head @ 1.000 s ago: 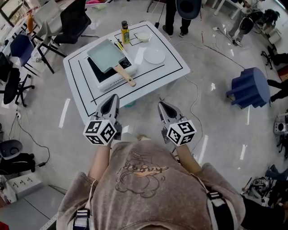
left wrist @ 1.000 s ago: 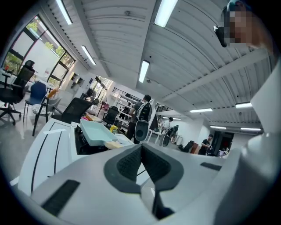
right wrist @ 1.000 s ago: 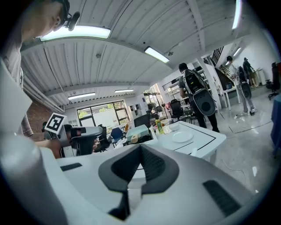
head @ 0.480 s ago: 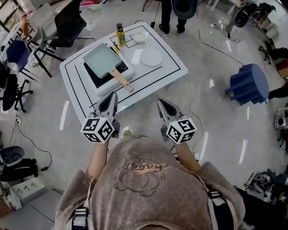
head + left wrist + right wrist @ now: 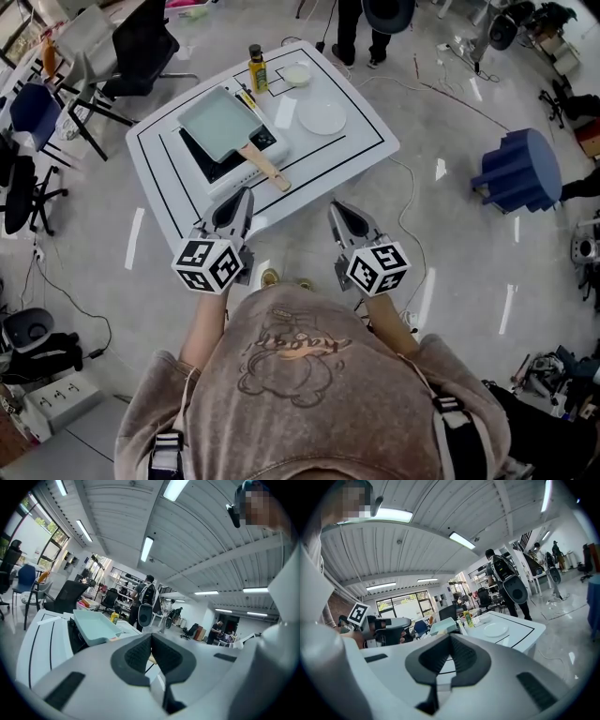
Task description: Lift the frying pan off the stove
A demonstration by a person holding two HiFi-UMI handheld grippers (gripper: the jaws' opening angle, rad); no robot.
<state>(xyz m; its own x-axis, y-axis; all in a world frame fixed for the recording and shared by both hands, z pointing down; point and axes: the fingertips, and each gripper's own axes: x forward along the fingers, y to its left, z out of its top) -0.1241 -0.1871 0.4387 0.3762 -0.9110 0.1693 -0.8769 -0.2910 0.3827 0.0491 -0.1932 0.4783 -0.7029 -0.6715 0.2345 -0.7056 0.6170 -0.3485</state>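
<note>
Head view: the frying pan [image 5: 220,122] (rectangular, pale green) is seen resting on the stove [image 5: 230,172] on the white desk [image 5: 361,141]. The left claw [image 5: 241,197] and the right claw [image 5: 337,209] are held near the desk's front edge, apart from the pan. Left gripper view: the jaws are shown closed on nothing. Right gripper view: likewise closed and empty.

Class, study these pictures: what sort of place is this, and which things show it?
Probably an open lab or office workspace, not a home kitchen: office chairs stand around, cables trail over the floor, and the frying pan sits on a portable stove on a line-marked white table.
</note>
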